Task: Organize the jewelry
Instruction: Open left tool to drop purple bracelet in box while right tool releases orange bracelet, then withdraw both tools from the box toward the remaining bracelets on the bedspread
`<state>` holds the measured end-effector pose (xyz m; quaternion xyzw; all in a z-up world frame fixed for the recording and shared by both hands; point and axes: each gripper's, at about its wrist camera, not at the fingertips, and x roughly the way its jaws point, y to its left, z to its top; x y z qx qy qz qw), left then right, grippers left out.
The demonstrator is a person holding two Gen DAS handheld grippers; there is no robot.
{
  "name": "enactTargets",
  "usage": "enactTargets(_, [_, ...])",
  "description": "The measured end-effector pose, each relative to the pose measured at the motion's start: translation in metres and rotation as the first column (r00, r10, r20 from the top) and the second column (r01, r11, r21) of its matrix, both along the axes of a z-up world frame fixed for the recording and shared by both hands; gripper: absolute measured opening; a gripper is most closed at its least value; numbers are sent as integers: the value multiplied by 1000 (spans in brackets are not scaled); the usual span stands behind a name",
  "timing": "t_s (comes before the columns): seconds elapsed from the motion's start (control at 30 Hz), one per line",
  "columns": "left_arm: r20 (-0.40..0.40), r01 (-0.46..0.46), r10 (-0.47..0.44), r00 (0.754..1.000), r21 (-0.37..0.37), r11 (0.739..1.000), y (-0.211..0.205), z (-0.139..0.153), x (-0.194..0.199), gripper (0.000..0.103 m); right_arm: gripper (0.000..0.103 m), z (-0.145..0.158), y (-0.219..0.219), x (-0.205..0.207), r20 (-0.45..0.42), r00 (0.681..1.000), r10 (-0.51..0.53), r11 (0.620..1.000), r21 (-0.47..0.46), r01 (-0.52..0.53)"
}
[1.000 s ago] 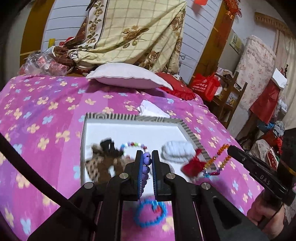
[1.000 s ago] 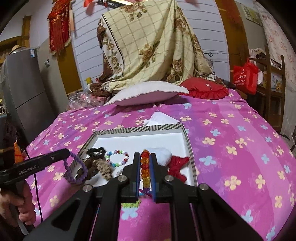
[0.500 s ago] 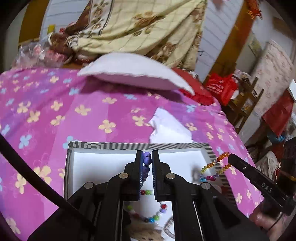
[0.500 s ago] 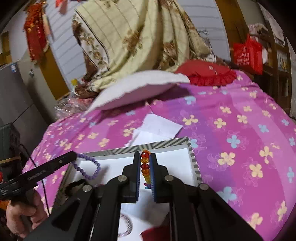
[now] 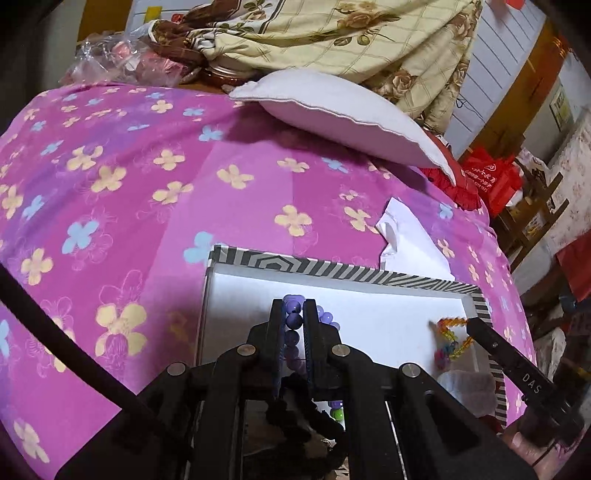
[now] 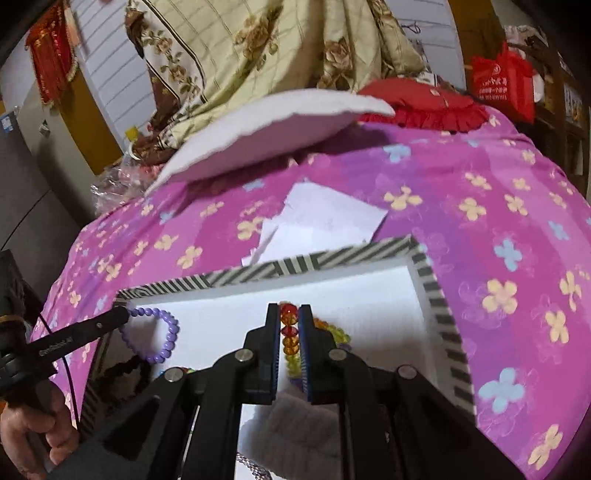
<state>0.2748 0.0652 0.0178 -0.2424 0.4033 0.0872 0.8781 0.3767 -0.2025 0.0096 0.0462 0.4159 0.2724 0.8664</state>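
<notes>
A shallow white box with a black-and-white striped rim lies on the pink flowered bedspread. My left gripper is shut on a purple bead bracelet, held low over the box's far left part. My right gripper is shut on an orange, red and yellow bead bracelet, low over the box's far right part. Each gripper's tip shows in the other's view. A white knitted piece, a dark hair tie and coloured beads lie in the box nearer me.
White paper lies just beyond the box. A white pillow and a red cushion sit at the bed's far end, under a draped floral quilt. A person's hand holds the left gripper.
Both grippers moved forward and down over the box with their bracelets, from its near edge toward its far side. The bracelets now hang low over the white floor.
</notes>
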Motion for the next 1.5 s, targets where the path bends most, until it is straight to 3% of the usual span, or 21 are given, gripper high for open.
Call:
enactTargets(0.13, [0,9,-9,1000,25,1000,-5,2,0,0,19,4,-1,-3,16,1000,1,1000,1,-1])
enactTargets(0.27, [-2,-5,5,1000,6,1000,-2,3,-2,14,21,9,-5,-6,26,1000,-1,1000,3,1])
enactTargets(0.43, [10,-16,16,1000,-23,1000,1,8,-10,16,21,20,-15,-26,66,998,-8,999,-33,11])
enactTargets(0.57, [56,-31,32,998,-24,999,-6,22,-34,16,21,32,-33,-58,106,994,-1,999,-48,7])
enactTargets(0.7, [85,8,-9,996,20,1000,-30,38,-65,16,25,40,-56,-101,131,991,20,998,-61,-12])
enactTargets(0.9, [113,62,-70,991,75,995,-69,51,-133,16,40,30,-102,-179,131,990,47,996,-77,-37])
enactTargets(0.97, [125,96,-104,987,65,993,-83,45,-163,20,42,19,-113,-196,92,994,59,995,-88,-51])
enactTargets(1.03, [81,126,-132,988,72,989,-98,32,-185,21,43,11,-120,-208,65,995,79,989,-128,-70])
enactTargets(1.13, [75,200,-208,975,96,975,-118,17,-202,21,56,-3,-123,-207,32,995,92,979,-186,-85])
enactTargets(1.27, [-11,217,-217,976,97,971,-126,-16,-194,21,56,-23,-126,-196,-38,997,70,971,-228,-77])
enactTargets(1.5, [-11,195,-195,981,135,971,-132,-27,-175,21,59,-31,-113,-193,-34,996,81,959,-269,-87])
